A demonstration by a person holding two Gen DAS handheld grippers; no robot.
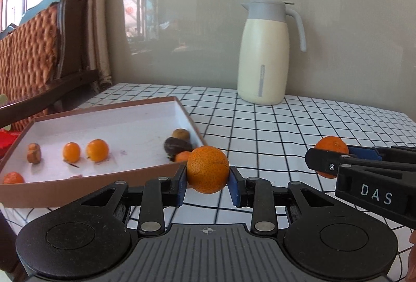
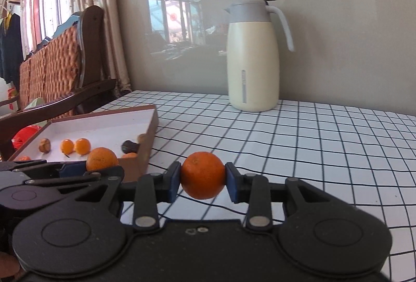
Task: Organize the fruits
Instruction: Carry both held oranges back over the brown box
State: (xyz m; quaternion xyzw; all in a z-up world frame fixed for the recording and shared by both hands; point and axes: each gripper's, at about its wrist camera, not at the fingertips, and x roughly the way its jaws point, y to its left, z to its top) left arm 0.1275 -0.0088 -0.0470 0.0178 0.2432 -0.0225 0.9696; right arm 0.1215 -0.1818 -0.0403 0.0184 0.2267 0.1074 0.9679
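Observation:
My left gripper point(image 1: 208, 178) is shut on an orange mandarin point(image 1: 208, 169), held above the checked tablecloth just in front of the brown box's near right corner. My right gripper point(image 2: 202, 178) is shut on a second mandarin point(image 2: 203, 174), out over the cloth to the right of the box. Each gripper shows in the other's view: the right one point(image 1: 330, 159) with its mandarin point(image 1: 331, 145) at the right edge, the left one point(image 2: 100, 167) with its mandarin point(image 2: 102, 158) at the left. The shallow box point(image 1: 85, 180) with a white floor holds several small oranges point(image 1: 97, 150), a brown nut-like piece point(image 1: 34, 152) and dark fruits point(image 1: 178, 146).
A cream and grey thermos jug point(image 1: 265, 53) stands at the back of the table by the wall. A wooden chair with a woven orange cushion point(image 1: 28, 58) is left of the table, beside curtains. The table point(image 2: 312, 146) has a white cloth with a black grid.

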